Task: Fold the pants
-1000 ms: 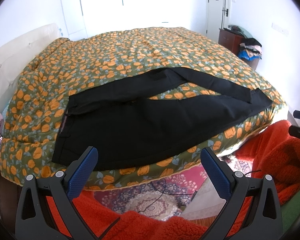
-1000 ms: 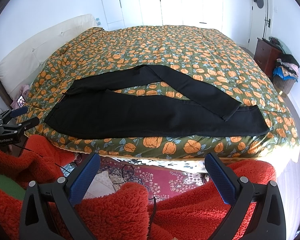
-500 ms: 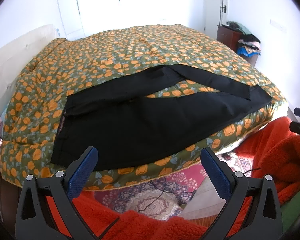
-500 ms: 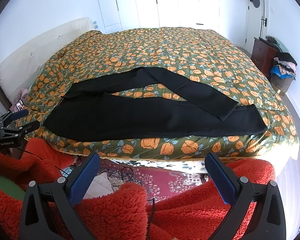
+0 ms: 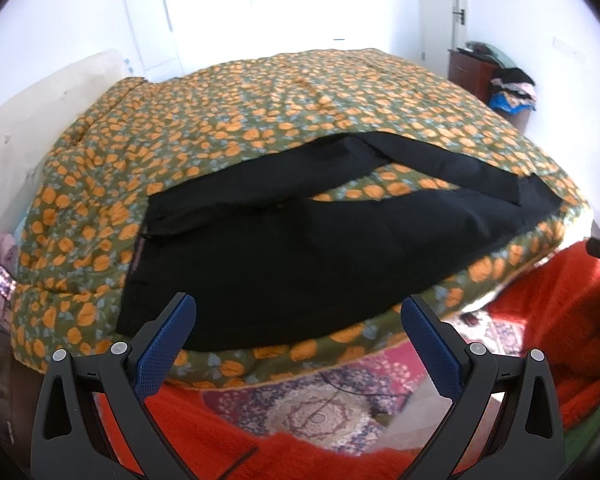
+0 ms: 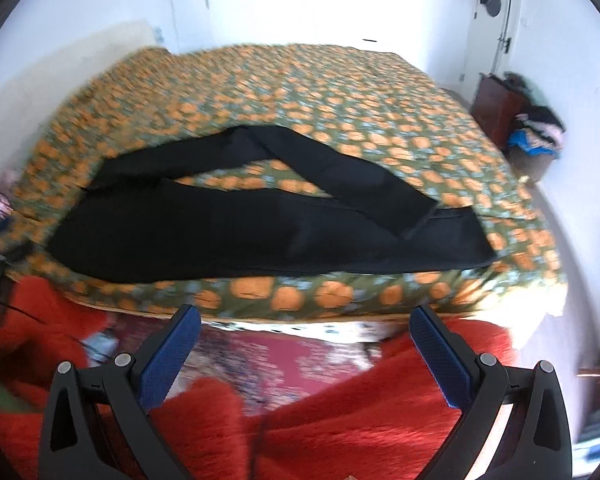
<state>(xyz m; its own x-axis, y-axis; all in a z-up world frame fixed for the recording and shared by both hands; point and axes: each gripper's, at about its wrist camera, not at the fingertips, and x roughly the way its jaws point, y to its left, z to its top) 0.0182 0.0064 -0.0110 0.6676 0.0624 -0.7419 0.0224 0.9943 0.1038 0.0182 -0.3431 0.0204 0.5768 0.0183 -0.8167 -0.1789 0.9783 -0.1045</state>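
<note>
Black pants lie spread along the near edge of a bed, waistband at the left, legs running right. The far leg bends and crosses onto the near leg at the cuffs. My left gripper hovers open just short of the bed edge, near the waist end, nothing between its blue pads. My right gripper is open too, held before the bed edge below the middle of the legs, empty. The right wrist view is blurred.
The bed has a green quilt with orange flowers and a cream headboard at left. A patterned rug lies on the floor below. Red fleece clothing fills the foreground. A dark cabinet with piled clothes stands far right.
Both grippers have moved forward toward the bed edge, so the pants look larger. The right view has swung and blurred. Both stay open; the pants have not moved.
</note>
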